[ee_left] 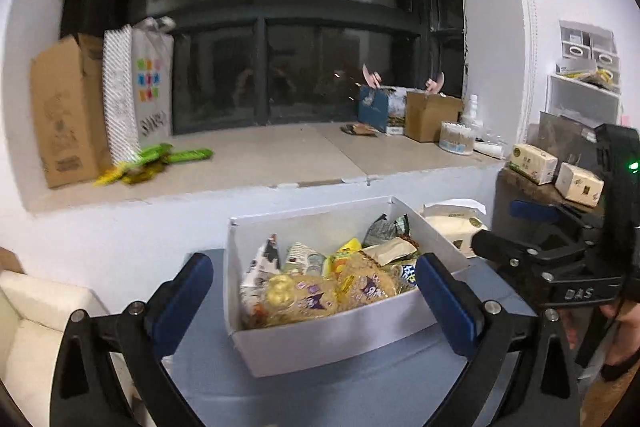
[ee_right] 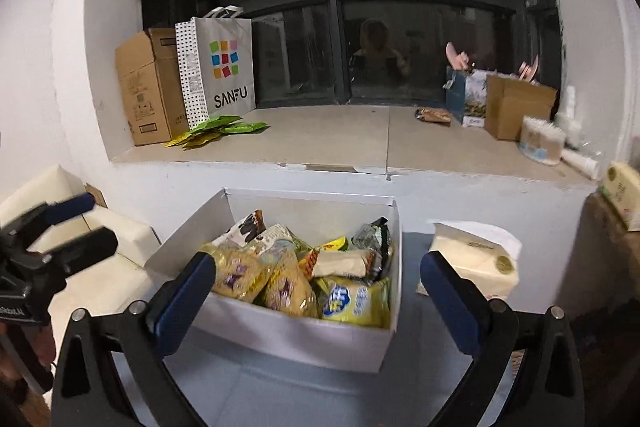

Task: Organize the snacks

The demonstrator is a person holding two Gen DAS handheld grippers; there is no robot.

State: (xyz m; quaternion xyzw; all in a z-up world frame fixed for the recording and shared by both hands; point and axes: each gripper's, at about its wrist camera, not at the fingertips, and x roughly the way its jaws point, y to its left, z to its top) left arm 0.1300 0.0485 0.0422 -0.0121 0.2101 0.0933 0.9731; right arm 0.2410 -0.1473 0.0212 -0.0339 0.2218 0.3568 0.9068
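A white cardboard box (ee_left: 320, 341) (ee_right: 304, 341) full of snack packets stands on a blue-grey table. It holds yellow biscuit packs (ee_left: 304, 297) (ee_right: 256, 277), a yellow bag with blue print (ee_right: 354, 301) and a beige bar (ee_right: 340, 263). My left gripper (ee_left: 316, 283) is open and empty, its fingers either side of the box. My right gripper (ee_right: 318, 281) is open and empty, just before the box's near wall. The right gripper also shows in the left wrist view (ee_left: 520, 239), and the left one in the right wrist view (ee_right: 76, 223).
A tissue pack (ee_right: 476, 263) (ee_left: 452, 227) lies right of the box. The window ledge (ee_right: 332, 139) holds green packets (ee_right: 220, 129), a brown carton (ee_right: 150, 87), a paper bag (ee_right: 220, 67) and boxes (ee_right: 516, 107). A cream cushion (ee_right: 104, 267) sits left.
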